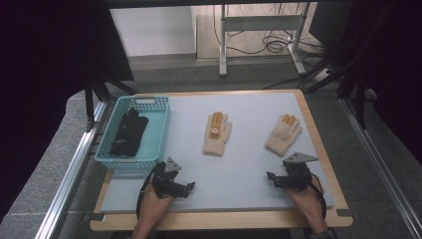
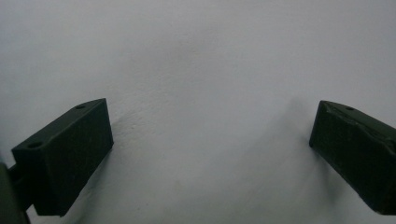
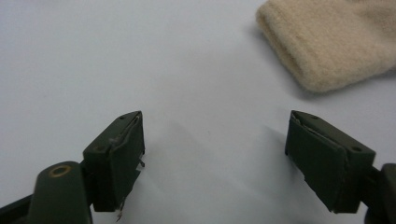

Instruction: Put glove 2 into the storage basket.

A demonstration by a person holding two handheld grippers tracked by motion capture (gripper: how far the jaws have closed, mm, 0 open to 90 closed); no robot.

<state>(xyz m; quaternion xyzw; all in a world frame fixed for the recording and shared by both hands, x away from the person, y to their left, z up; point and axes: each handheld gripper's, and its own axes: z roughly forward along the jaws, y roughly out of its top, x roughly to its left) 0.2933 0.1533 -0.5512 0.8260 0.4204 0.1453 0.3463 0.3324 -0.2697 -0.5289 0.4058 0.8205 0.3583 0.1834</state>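
Two cream knit gloves with orange fingertips lie flat on the pale mat: one (image 1: 217, 133) near the middle, the other (image 1: 283, 134) to its right. My left gripper (image 1: 189, 188) rests low on the mat near the front left, jaws open and empty (image 2: 210, 116). My right gripper (image 1: 271, 178) sits at the front right, just in front of the right glove, also open with nothing between its jaws (image 3: 215, 121). In the right gripper view a cream glove cuff (image 3: 327, 42) lies ahead and to the right of the jaws, apart from them.
A light blue plastic basket (image 1: 158, 133) stands at the mat's left edge and holds dark gloves (image 1: 128, 132). The mat (image 1: 239, 164) lies on a wooden board with a raised rim (image 1: 323, 149). Metal frame rails run along both sides of the table.
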